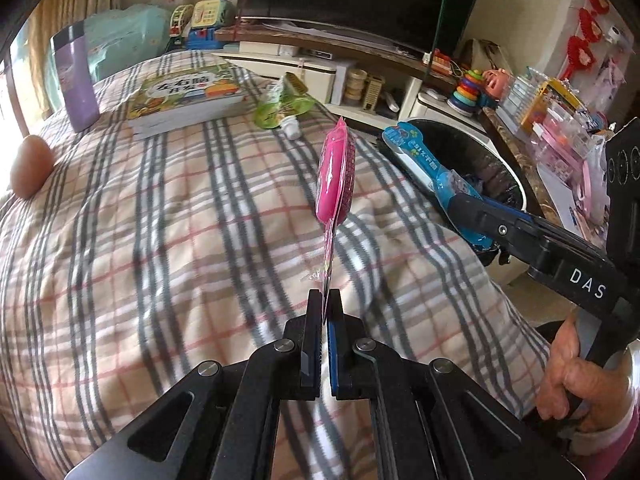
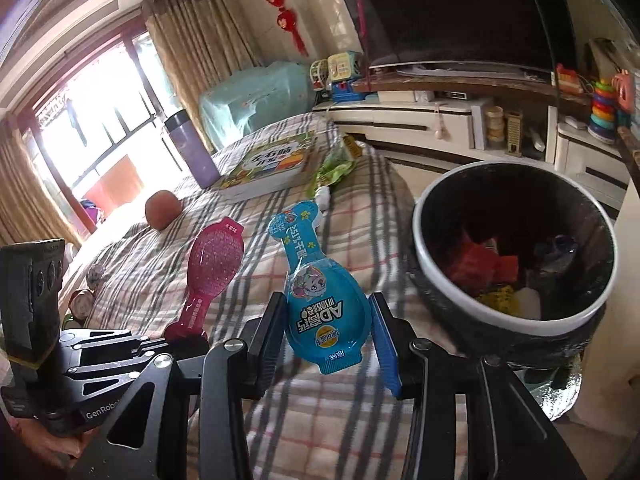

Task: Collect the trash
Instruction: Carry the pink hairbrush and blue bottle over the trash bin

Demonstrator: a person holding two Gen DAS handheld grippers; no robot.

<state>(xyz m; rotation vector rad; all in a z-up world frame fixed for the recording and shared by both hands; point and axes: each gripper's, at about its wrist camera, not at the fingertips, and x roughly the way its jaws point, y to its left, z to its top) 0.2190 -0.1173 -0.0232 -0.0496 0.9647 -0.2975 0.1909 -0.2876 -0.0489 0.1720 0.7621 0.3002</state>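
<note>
My left gripper (image 1: 327, 300) is shut on the thin end of a pink spoon-shaped wrapper (image 1: 335, 176) and holds it upright above the plaid bed cover (image 1: 160, 240). It also shows in the right wrist view (image 2: 214, 264). My right gripper (image 2: 328, 328) is shut on a blue bottle-shaped wrapper (image 2: 320, 292), held beside the trash bin (image 2: 424, 248). The blue wrapper (image 1: 420, 164) and the bin (image 1: 516, 184) also show in the left wrist view. A green crumpled pouch (image 1: 282, 106) lies on the bed by the book; it also shows in the right wrist view (image 2: 336, 164).
On the bed are a children's book (image 1: 184, 100), a purple flask (image 1: 76, 80) and a brown egg-shaped object (image 1: 31, 166). The bin holds red and yellow wrappers (image 2: 480, 268). A TV cabinet with toys (image 1: 360, 72) stands behind. A cluttered counter (image 1: 560, 140) is at the right.
</note>
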